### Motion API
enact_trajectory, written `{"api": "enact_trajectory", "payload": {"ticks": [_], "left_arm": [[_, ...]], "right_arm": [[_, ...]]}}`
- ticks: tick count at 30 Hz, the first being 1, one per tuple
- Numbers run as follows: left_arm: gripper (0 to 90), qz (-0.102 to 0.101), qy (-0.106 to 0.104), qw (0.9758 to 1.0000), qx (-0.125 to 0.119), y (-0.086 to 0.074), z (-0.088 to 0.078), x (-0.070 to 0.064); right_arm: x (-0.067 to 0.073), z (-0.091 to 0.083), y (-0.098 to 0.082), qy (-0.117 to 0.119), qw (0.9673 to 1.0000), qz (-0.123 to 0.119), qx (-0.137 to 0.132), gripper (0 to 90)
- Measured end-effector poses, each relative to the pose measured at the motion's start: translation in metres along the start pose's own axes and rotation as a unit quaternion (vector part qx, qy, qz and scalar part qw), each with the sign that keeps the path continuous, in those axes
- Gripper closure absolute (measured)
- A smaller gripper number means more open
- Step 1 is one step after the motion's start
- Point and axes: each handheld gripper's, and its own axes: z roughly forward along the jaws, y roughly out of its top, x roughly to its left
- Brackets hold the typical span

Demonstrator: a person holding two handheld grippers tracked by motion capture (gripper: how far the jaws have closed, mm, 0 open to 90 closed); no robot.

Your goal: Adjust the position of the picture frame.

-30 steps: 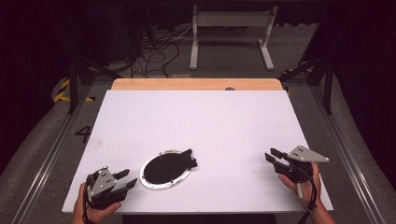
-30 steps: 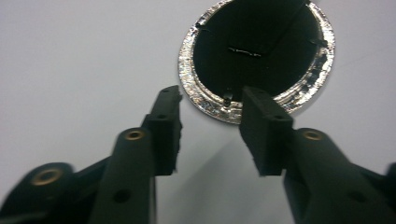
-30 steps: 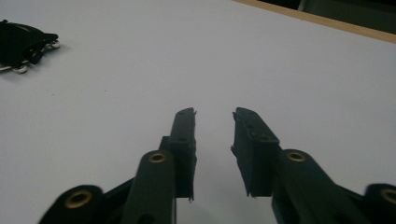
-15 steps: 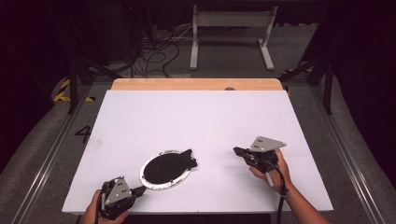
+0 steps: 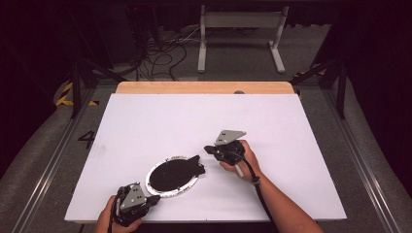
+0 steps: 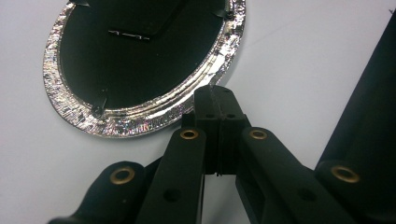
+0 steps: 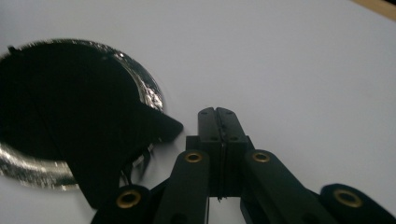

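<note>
High view: a white table [image 5: 291,126] w/ a strip of bare wood along its far edge; dark floor, loose cables and a pale metal stand beyond it. Near the front edge, a bit left of centre, lies an oval picture frame [image 5: 173,175], face down; black backing panel inside a glittery silver rim, w/ a black stand flap poking out past the rim at its right end.

Left gripper [image 5: 154,200] sits at the front-left, held by a hand coming in from the bottom edge; its tip is right at the frame's near-left rim. In the left gripper view the two black jaws are pressed flat together w/ nothing between them; left gripper tip [image 6: 218,95] reaches the silver rim of the frame [image 6: 140,56]; can't tell if it truly touches or hovers just over it; small black clips and a slot in the backing show.

Right gripper [image 5: 208,149] is held by the other hand, forearm angling in from bottom right; grey three-cornered plate on top; it points left, tip just beside the stand flap, a little apart from it. In the right gripper view the right gripper [image 7: 217,114] has its jaws shut tight together, empty; the flap's rounded black corner lies just left of the tip over the frame [image 7: 149,95]; bare white table [image 7: 303,70] ahead.
</note>
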Motion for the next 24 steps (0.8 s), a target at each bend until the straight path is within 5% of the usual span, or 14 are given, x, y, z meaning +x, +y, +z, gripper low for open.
{"api": "enact_trajectory", "payload": {"ticks": [2,11,24], "left_arm": [[90.0,0.000,0.005,1.0000,-0.001,0.000,0.001,0.002],[90.0,0.005,0.004,1.0000,0.004,0.007,0.007,0.014],[90.0,-0.004,0.007,0.9999,0.008,0.019,0.018,0.033]], "right_arm": [[0.001,0.012,0.006,0.010,0.9999,0.012,0.000,90.0],[0.001,0.041,0.013,0.010,0.9987,-0.004,0.050,90.0],[-0.004,0.016,-0.001,0.030,0.9971,-0.007,0.070,90.0]]}}
